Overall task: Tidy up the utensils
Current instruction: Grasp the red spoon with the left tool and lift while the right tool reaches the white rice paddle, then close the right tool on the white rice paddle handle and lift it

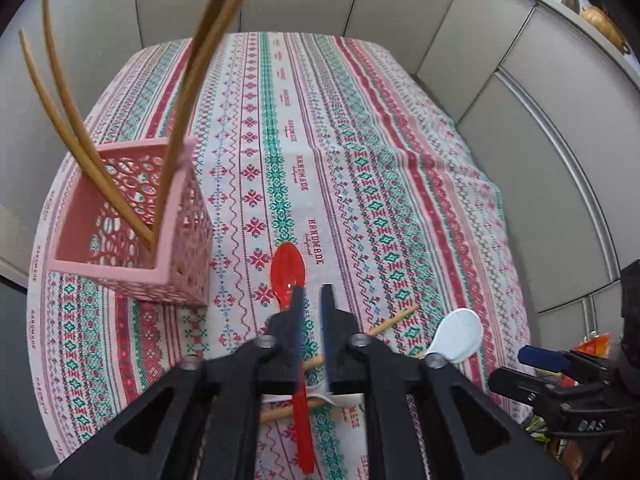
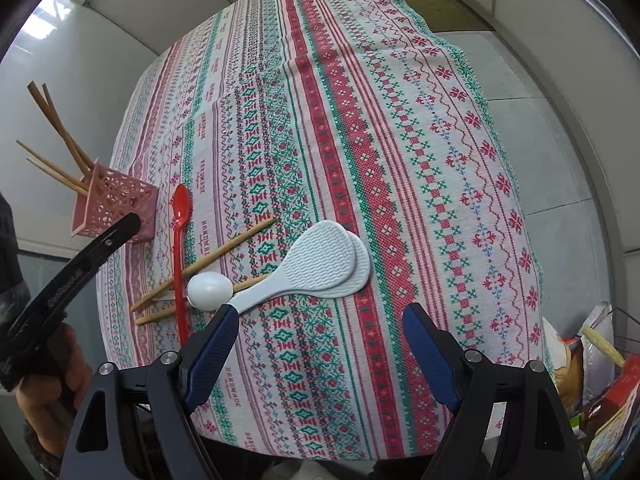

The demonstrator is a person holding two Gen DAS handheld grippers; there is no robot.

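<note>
Black claws hanging over a patterned counter, utensils lying loose below.

Nearest the left wrist camera, the left claw (image 1: pixel 311 292) is standing narrowly parted over the red spoon (image 1: pixel 289 270); the spoon is lying on the cloth and the pads are not pressing it. The right claw (image 2: pixel 320 316) is gaping wide and holding nothing, just short of the white spoon (image 2: pixel 210 290) and two stacked white rice paddles (image 2: pixel 320 258). Two loose chopsticks (image 2: pixel 224 252) are lying crossed under the red spoon's handle. A pink basket (image 1: pixel 132 220) is standing near the counter's (image 2: pixel 400 160) left edge, four chopsticks leaning in it.
</note>
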